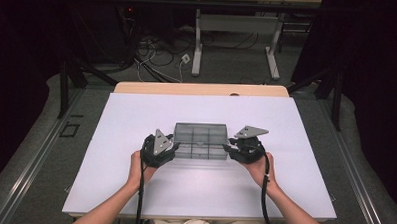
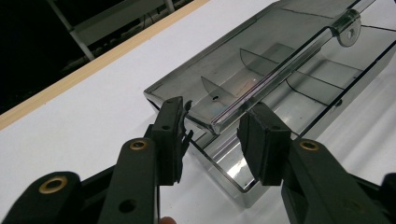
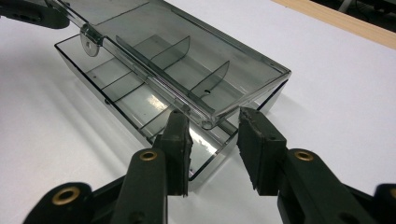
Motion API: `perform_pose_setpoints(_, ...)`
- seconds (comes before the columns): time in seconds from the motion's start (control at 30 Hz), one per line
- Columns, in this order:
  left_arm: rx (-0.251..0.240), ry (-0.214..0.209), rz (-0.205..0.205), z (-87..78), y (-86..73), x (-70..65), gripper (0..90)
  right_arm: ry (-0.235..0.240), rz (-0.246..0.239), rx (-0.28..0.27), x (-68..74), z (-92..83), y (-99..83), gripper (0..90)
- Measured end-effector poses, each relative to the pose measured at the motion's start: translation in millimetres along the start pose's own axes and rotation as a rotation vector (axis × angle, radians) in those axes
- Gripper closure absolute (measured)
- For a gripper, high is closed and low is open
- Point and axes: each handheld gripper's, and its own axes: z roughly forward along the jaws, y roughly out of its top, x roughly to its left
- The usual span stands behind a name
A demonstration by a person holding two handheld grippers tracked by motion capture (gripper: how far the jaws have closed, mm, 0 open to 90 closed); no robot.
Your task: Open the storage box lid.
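A smoky clear plastic box (image 1: pixel 200 140) with inner dividers lies in the middle of the white table top (image 1: pixel 133 190). Its hinged lid (image 2: pixel 261 51) stands slightly raised over the base (image 2: pixel 233 172). My left gripper (image 1: pixel 174 147) is at the box's left end. In the left gripper view its jaws (image 2: pixel 215 119) are open astride the lid's near corner, and a gap shows beside the right pad (image 2: pixel 257 140). My right gripper (image 1: pixel 229 147) is at the right end. It (image 3: pixel 214 120) stands open around the lid's (image 3: pixel 187 56) other near corner, without touching it.
White table surface lies all around the box, with a wooden strip (image 1: pixel 202 88) along the far edge. Beyond it stand a second table's white legs (image 1: pixel 196 47) and loose cables (image 1: pixel 153 53) on the floor. Dark curtains hang at both sides.
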Motion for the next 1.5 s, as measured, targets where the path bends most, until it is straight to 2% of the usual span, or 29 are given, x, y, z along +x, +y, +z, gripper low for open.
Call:
perform_pose_setpoints(0.1,-0.009,0.003,-0.01,0.2,0.9,0.7,61.0,-0.004,-0.001,0.008,-0.2,-1.2,1.7,64.8)
perform_pose_setpoints(0.47,-0.011,0.016,0.001,-1.4,7.9,2.4,61.8,-0.028,-0.016,-0.012,-0.5,-1.9,7.7,63.7)
perform_pose_setpoints(0.57,-0.014,0.01,-0.016,-1.6,9.7,3.5,62.1,-0.029,-0.011,-0.018,-0.7,-1.6,9.4,63.8)
perform_pose_setpoints(0.7,-0.015,0.011,-0.009,-1.7,12.2,6.5,63.7,-0.038,-0.019,-0.029,-0.9,-1.5,12.5,64.2)
perform_pose_setpoints(0.93,-0.023,0.013,-0.041,0.6,22.4,13.9,66.3,-0.048,-0.002,-0.052,-3.2,-3.6,19.8,66.5)
perform_pose_setpoints(1.17,-0.033,0.021,-0.05,3.6,30.4,20.1,67.5,-0.056,-0.002,-0.068,-9.6,-2.7,27.9,69.7)
perform_pose_setpoints(1.4,-0.051,0.024,-0.075,8.6,37.6,27.8,68.4,-0.075,0.032,-0.078,-16.6,3.2,37.8,73.5)
perform_pose_setpoints(1.47,-0.059,0.031,-0.07,10.9,38.3,30.6,68.9,-0.077,0.042,-0.081,-19.6,4.8,40.1,73.7)
perform_pose_setpoints(1.5,-0.06,0.028,-0.085,13.1,38.4,32.5,69.4,-0.075,0.051,-0.086,-20.4,6.0,40.9,73.9)
